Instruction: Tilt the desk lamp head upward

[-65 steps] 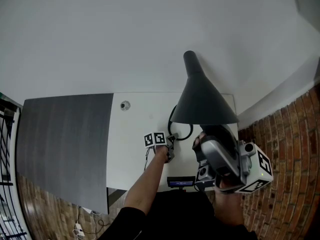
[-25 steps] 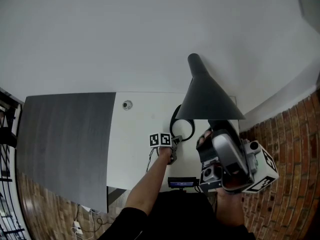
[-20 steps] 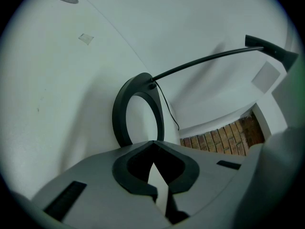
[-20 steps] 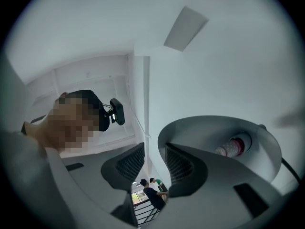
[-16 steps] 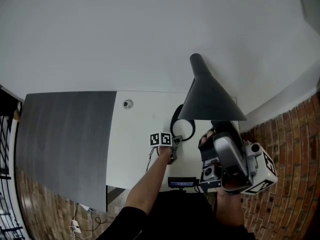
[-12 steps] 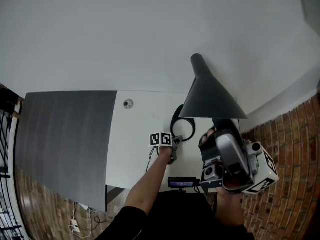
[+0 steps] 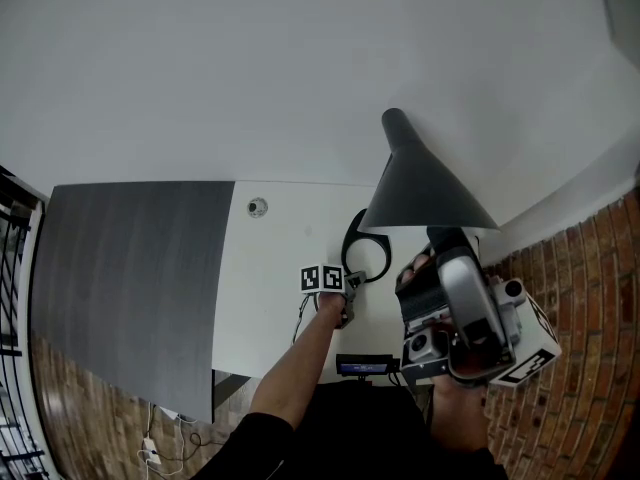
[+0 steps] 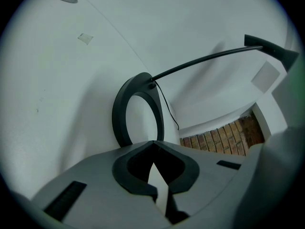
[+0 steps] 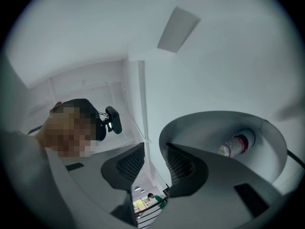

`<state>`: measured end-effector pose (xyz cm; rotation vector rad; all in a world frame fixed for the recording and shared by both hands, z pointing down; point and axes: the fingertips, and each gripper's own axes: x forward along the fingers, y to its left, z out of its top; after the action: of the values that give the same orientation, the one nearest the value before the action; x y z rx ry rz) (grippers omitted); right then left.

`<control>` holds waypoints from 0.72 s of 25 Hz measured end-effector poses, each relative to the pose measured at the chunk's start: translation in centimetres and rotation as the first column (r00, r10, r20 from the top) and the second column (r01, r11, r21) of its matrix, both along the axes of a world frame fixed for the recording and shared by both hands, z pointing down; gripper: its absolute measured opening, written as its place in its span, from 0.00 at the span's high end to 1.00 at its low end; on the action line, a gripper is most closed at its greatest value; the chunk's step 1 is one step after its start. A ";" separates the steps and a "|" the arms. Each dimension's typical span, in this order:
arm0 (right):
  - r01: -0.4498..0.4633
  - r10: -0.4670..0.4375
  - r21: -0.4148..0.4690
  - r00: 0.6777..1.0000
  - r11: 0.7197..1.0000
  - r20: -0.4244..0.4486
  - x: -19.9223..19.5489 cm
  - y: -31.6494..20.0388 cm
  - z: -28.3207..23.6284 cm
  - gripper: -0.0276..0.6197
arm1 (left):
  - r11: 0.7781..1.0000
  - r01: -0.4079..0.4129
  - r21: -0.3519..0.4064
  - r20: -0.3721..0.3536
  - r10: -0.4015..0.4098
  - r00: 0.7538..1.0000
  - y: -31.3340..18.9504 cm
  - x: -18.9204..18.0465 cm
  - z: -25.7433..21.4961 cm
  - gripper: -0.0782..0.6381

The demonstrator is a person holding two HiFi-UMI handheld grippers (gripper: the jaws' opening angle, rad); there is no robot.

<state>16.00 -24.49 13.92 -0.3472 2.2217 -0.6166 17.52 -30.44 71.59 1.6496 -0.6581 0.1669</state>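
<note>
Dark grey and cone-shaped, the lamp head is standing over the far right corner of the white desk. Its wide mouth is facing down and toward you, and its narrow neck is pointing up and away.

You are holding the right gripper just beneath the lower rim of the lamp head, aiming upward. Its jaws are standing slightly apart. Only the wall is showing in the gap, so they are gripping nothing. In the right gripper view, the right-hand jaw is overlapping the rim's edge; contact cannot be confirmed. The bulb is showing inside the lamp head.

You are holding the left gripper low over the desk, just beside the lamp's ring-shaped base. Its jaws are fully closed, tip against tip, with nothing between them. A thin arm is rising from the ring's far edge toward the right.
</note>
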 end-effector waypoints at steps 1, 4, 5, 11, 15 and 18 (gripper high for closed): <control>0.001 -0.001 -0.001 1.000 1.000 0.004 0.0 0.0 -0.1 0.75 | 1.000 0.000 0.001 0.001 0.000 1.000 0.0 0.0 0.0 0.88; 0.006 -0.006 -0.011 1.000 1.000 0.021 -0.1 -0.2 -0.3 0.74 | 1.000 0.002 0.003 0.003 -0.002 1.000 0.0 -0.1 0.0 0.88; 0.008 -0.008 -0.016 1.000 1.000 0.028 -0.1 -0.2 -0.4 0.75 | 1.000 0.002 0.003 0.003 -0.002 1.000 0.0 -0.1 -0.1 0.88; 0.019 -0.017 -0.041 0.998 0.999 0.055 -0.1 -0.4 -0.6 0.74 | 1.000 0.000 0.007 -0.001 0.000 1.000 0.0 -0.1 0.0 0.88; 0.004 -0.003 -0.023 0.999 1.000 0.043 -0.1 0.0 -0.4 0.75 | 1.000 -0.001 0.011 0.003 0.001 1.000 0.0 -0.1 -0.1 0.88; -0.058 0.058 0.029 0.998 0.998 -0.010 -0.1 0.6 -0.2 0.75 | 1.000 -0.002 0.012 0.006 0.002 1.000 0.0 0.0 -0.1 0.88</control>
<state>15.86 -23.94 13.76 -0.3998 2.2210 -0.5525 17.51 -30.44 71.50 1.6621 -0.6637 0.1694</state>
